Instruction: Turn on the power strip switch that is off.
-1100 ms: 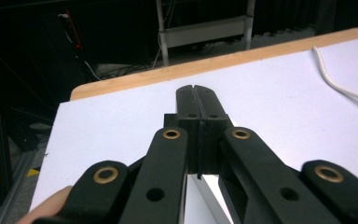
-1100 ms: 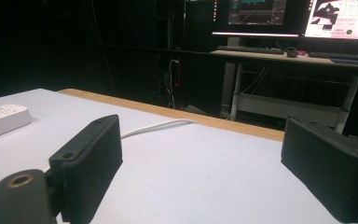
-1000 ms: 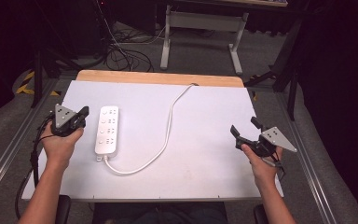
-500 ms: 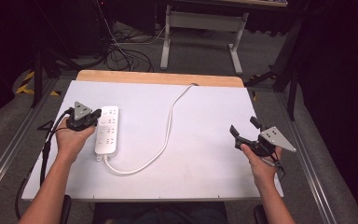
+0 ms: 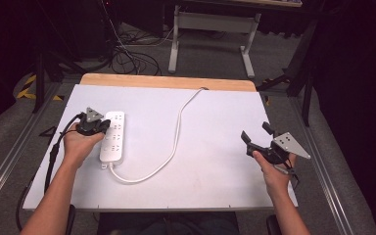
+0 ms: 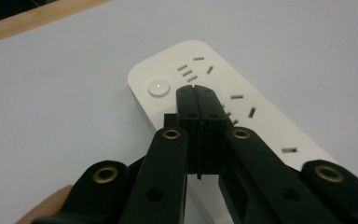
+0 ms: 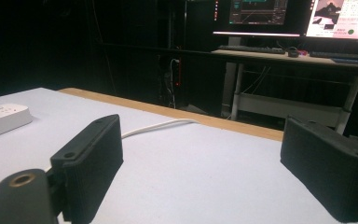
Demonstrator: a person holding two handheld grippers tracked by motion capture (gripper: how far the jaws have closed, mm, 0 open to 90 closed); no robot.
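Alignment between your left gripper [image 5: 103, 128] and the power strip [image 5: 114, 137] decides the coming move. The strip lies flat on the white table [image 5: 215, 147], left of centre, with its long axis running away from you toward the wooden far edge. Its white cable [image 5: 176, 132] leaves the near end, loops to the right, and runs off over the far edge.

Your left gripper comes in from the strip's left side, so it crosses the long axis rather than following it. Its jaws are pressed fully together with nothing between them. In the left gripper view the closed tip [image 6: 197, 100] sits over the top face of the strip, just short of the round switch button [image 6: 159, 87] at the end of the casing, with socket slots to either side of the tip. Whether the tip touches the casing cannot be told.

The button lies straight ahead of the tip and a little to the left in that view. To press it, you would likely need a short advance along the current heading, then a downward push.

Your right gripper [image 5: 257, 139] is well apart, over bare table on the right side, jaws spread wide and empty. The left hand is plainly the nearer one.
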